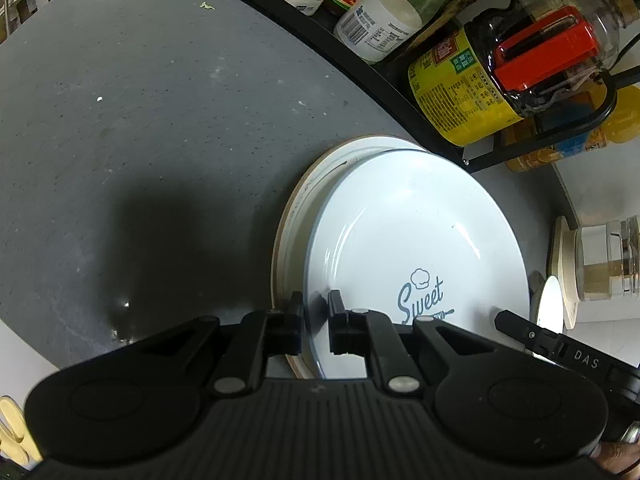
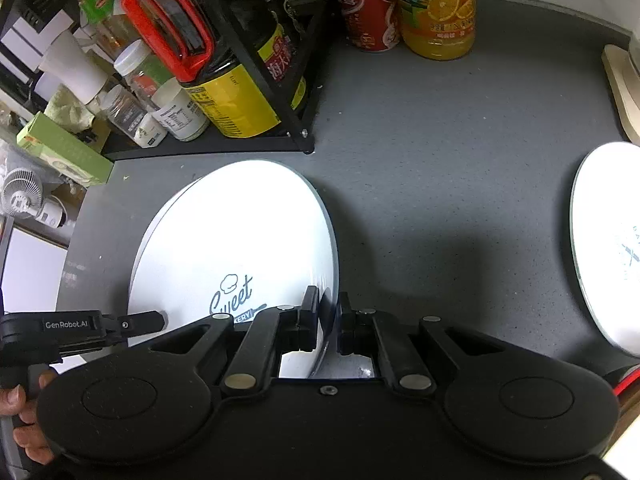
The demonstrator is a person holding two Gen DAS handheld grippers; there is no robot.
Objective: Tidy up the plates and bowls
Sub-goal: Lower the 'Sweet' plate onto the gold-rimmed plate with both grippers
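A white plate (image 1: 400, 232) printed with "Sweet" in blue is tilted above the grey counter (image 1: 140, 120). My left gripper (image 1: 316, 308) is shut on its left rim, one finger on each face. In the right wrist view the same plate (image 2: 240, 224) has my right gripper (image 2: 329, 304) shut on its right rim. Under it lies a cream plate with a brown edge (image 1: 292, 220), partly covered. A second white plate (image 2: 600, 240) rests on the counter at the far right. Each view catches the other gripper's side at the plate's far rim.
A black wire rack (image 2: 280, 92) behind the plates holds a soy sauce bottle with a red handle (image 2: 172, 24) and several jars. A red can (image 2: 366, 8) and an orange juice bottle (image 2: 438, 8) stand at the back. A glass jar on a wooden coaster (image 1: 604, 260) is at the right.
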